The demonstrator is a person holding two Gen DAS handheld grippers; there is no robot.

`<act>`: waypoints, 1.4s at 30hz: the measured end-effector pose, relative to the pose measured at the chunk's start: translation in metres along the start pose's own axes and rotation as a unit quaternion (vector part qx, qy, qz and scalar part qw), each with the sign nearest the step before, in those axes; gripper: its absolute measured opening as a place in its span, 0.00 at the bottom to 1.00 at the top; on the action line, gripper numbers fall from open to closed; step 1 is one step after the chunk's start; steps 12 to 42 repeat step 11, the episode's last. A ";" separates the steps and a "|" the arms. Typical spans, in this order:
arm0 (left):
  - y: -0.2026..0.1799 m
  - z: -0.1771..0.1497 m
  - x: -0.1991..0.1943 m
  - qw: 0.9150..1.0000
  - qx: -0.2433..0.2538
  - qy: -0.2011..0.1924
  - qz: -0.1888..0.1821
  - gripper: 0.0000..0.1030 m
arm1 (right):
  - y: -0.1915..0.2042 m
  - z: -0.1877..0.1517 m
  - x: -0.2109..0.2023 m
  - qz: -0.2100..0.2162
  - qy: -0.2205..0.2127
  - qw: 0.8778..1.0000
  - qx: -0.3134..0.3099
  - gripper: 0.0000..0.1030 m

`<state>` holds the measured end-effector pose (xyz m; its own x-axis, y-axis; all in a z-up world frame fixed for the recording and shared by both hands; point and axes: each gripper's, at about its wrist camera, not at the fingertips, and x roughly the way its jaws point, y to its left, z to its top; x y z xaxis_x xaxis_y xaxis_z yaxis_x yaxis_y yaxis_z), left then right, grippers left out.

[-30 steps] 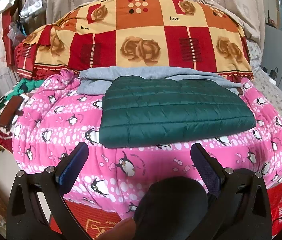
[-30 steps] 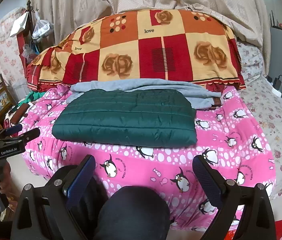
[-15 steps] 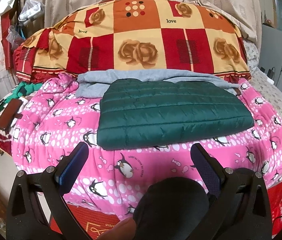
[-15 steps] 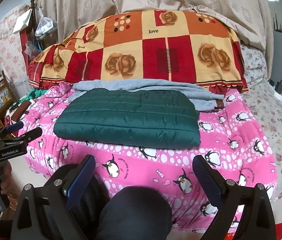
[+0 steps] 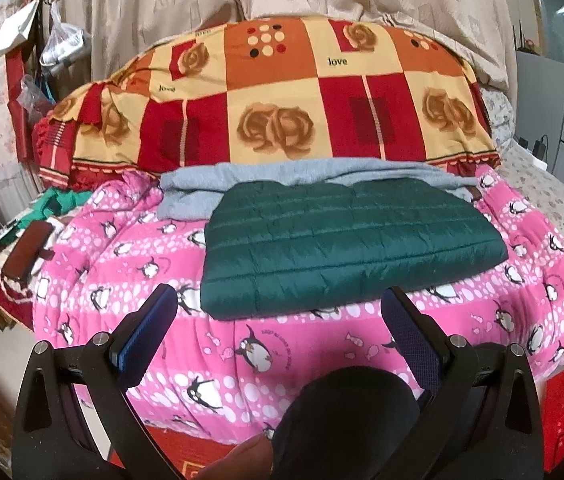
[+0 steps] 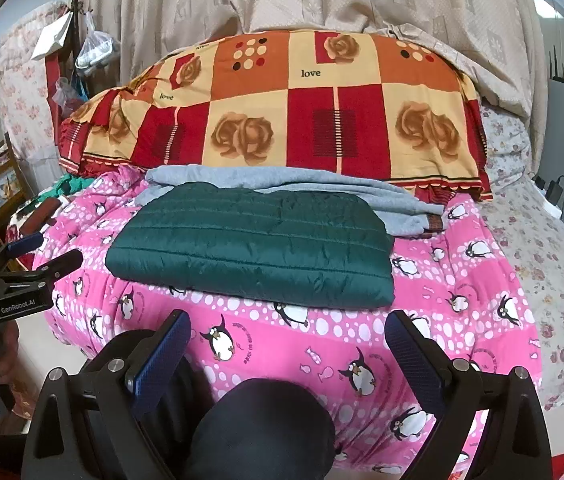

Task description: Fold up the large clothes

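Both grippers spread wide, holding nothing. Green quilted jacket [image 5: 346, 248] lies folded mid-frame on the pink penguin blanket [image 5: 122, 256], long axis left-right, dead ahead of left gripper [image 5: 278, 312] and right gripper [image 6: 288, 332]; neither clearly nearer.

Green quilted jacket [image 5: 346, 240] looks slick, slightly shiny nylon; penguin blanket [image 5: 130, 248] is soft matte fleece. My tongs' pads [image 6: 162, 360] are textured blue rubber.
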<state>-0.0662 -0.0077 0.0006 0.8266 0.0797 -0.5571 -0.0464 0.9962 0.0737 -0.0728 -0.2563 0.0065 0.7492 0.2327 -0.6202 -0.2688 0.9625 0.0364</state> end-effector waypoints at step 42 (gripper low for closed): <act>-0.002 -0.001 -0.001 1.000 0.000 -0.005 -0.003 0.99 | 0.002 0.000 0.001 0.001 0.002 1.000 0.001 0.94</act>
